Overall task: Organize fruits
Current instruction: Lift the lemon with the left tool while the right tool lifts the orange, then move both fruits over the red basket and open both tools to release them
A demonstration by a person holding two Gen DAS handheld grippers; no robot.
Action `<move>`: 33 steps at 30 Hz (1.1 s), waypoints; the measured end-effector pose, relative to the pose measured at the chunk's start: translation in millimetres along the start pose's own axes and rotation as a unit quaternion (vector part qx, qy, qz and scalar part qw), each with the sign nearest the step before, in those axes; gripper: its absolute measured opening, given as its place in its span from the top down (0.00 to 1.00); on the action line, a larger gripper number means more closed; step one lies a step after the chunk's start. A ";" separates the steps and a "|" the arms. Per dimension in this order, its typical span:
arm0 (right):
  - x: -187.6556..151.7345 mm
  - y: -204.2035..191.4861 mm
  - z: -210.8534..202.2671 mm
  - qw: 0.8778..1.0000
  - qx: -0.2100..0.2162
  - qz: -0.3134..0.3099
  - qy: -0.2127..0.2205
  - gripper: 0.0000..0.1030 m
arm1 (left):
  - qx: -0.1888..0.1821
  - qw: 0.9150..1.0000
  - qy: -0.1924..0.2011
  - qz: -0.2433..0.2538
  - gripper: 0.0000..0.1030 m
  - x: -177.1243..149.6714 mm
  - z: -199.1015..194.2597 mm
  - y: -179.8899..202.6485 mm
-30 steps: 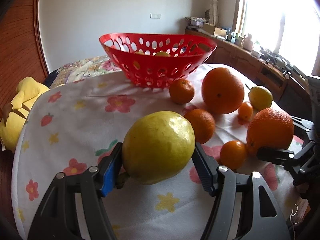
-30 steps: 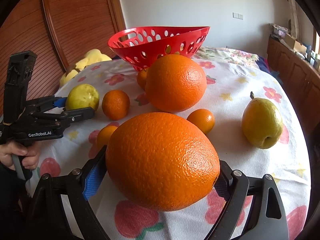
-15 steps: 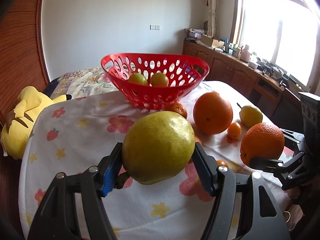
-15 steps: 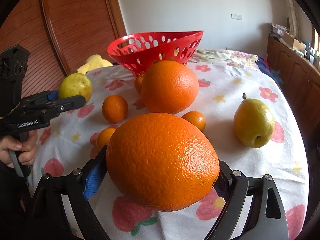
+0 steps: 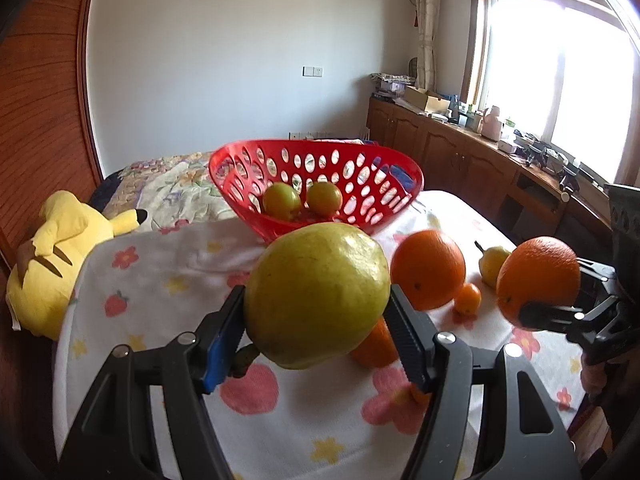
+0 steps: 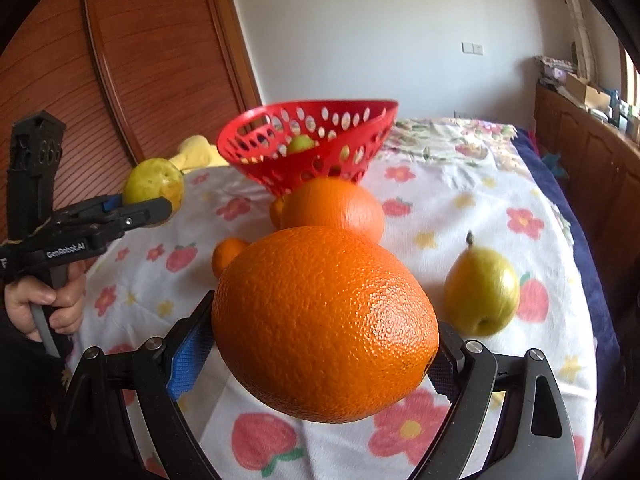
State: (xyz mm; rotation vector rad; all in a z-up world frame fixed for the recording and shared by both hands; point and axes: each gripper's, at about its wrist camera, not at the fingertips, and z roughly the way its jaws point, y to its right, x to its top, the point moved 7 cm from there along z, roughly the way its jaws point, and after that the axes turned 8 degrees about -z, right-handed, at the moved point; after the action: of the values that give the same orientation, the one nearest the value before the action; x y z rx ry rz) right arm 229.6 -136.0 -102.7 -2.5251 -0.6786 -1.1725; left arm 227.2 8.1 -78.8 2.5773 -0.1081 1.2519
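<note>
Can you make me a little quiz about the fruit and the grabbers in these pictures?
1. True or false: the red basket already has fruit in it.
2. What does the left hand-held gripper hold? A) a yellow-green pear B) a banana C) nothing
3. Fill in: the right hand-held gripper is closed around a big ____.

Key: 1 true, two small fruits lie inside. 2 A. 3 orange, held above the flowered tablecloth.

Left gripper [image 5: 316,304] clamped on pear [image 5: 316,296]; right gripper [image 6: 320,340] clamped on orange [image 6: 324,324]; both raised.
</note>
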 end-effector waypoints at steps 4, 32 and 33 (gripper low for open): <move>20.2 3.0 -5.5 1.000 0.002 -0.008 0.013 0.11 | -0.002 1.000 0.008 -0.004 0.35 17.2 2.1 -2.9; 149.3 9.1 105.4 0.993 0.035 -0.111 -0.016 0.11 | 0.017 1.000 0.012 0.006 0.35 75.7 57.3 -26.4; 150.2 8.3 110.3 0.992 0.034 -0.116 -0.021 0.11 | 0.017 1.000 0.013 0.006 0.35 76.7 57.8 -26.8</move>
State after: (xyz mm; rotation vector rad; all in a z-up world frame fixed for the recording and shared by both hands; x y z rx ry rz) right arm 389.2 -50.9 -57.0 -2.4712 -1.0274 -1.1495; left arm 323.9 21.9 -58.6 2.5924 -0.0980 1.3017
